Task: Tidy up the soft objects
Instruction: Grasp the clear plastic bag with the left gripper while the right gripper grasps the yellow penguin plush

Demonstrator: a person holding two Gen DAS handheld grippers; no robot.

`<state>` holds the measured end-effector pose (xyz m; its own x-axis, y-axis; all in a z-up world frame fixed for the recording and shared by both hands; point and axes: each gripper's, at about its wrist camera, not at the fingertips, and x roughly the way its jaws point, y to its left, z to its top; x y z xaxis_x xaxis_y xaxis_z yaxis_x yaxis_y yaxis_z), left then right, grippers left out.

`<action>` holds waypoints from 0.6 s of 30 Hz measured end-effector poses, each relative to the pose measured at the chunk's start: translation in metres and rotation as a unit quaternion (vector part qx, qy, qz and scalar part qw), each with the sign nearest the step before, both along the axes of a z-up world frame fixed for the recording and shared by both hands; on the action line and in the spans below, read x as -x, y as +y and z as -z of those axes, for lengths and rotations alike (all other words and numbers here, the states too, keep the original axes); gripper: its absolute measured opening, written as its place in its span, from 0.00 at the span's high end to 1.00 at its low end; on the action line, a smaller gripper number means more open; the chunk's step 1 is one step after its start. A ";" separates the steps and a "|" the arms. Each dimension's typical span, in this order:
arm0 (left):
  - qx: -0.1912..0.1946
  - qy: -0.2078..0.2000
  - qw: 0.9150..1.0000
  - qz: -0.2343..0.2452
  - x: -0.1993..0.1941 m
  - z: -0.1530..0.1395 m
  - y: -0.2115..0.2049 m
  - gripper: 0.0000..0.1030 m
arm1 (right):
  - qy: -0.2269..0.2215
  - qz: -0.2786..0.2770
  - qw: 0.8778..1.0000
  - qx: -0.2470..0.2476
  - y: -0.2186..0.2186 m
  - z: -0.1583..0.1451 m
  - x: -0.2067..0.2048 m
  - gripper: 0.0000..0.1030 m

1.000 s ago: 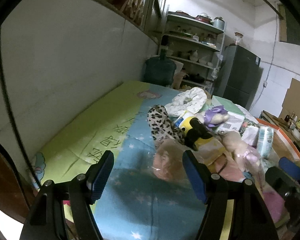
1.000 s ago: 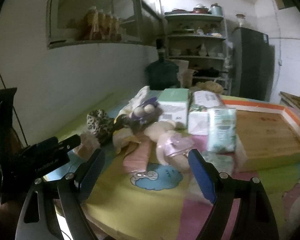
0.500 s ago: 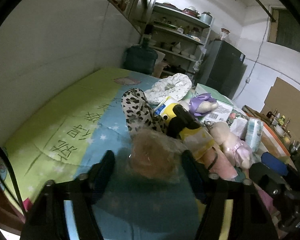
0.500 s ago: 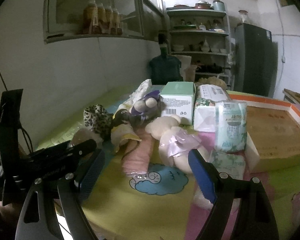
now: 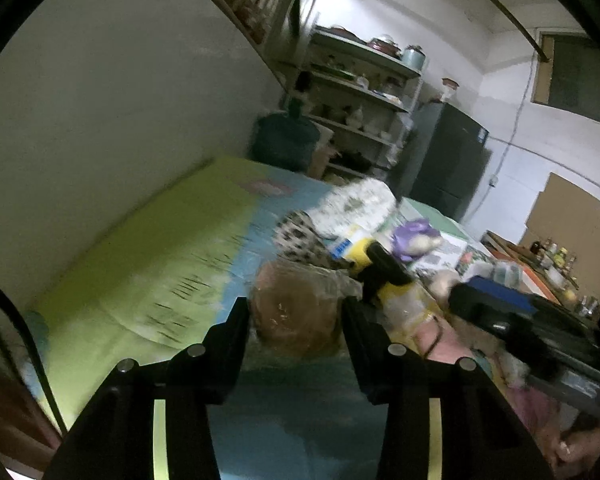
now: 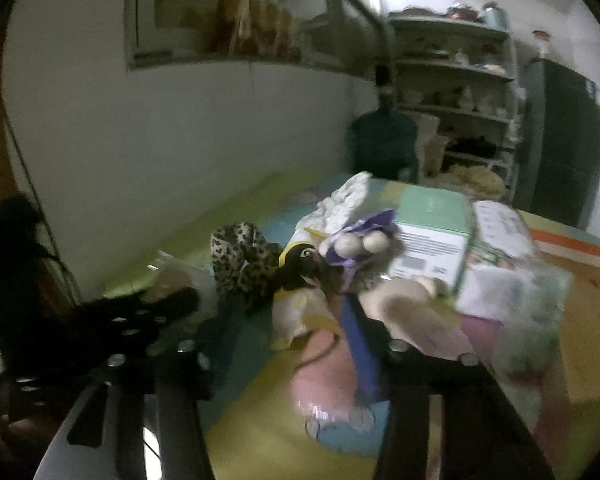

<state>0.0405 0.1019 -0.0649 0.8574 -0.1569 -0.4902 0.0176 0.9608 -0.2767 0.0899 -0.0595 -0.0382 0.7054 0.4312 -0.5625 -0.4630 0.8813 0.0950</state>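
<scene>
A pile of soft things lies on the bed. My left gripper (image 5: 294, 312) is shut on a pinkish-brown plush in a clear plastic bag (image 5: 296, 312), at the near left end of the pile. Behind it lie a leopard-print cloth (image 5: 296, 236), a yellow and black plush (image 5: 380, 268) and a purple plush (image 5: 414, 234). My right gripper (image 6: 288, 340) is open over a pink bagged plush (image 6: 324, 376), with the yellow and black plush (image 6: 300, 272) just beyond. The left gripper shows at the left of the right wrist view (image 6: 164, 304).
A green box (image 6: 432, 224), tissue packs (image 6: 512, 288) and a white floral cloth (image 5: 356, 204) lie behind the toys. A wooden board (image 6: 592, 292) lies at the right. A wall runs along the bed's left side; shelves, a water jug (image 5: 286, 144) and a fridge stand behind.
My left gripper moved forward and closed on the bagged pinkish-brown plush. My right gripper moved forward and down toward the pink bagged plush and narrowed.
</scene>
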 end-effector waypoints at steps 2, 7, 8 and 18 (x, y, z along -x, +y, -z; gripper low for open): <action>-0.005 -0.002 1.000 -0.009 0.002 -0.003 0.005 0.55 | 0.022 -0.015 1.000 0.010 0.010 0.006 -0.016 0.52; -0.008 -0.005 1.000 -0.017 0.005 -0.006 0.013 0.55 | 0.036 -0.021 0.997 0.065 0.031 0.016 -0.035 0.52; -0.007 -0.005 1.000 -0.018 0.005 -0.005 0.014 0.55 | 0.039 -0.021 0.996 0.074 0.034 0.018 -0.038 0.52; -0.003 -0.006 1.000 -0.018 0.006 -0.006 0.013 0.55 | 0.043 -0.019 0.995 0.091 0.039 0.027 -0.039 0.64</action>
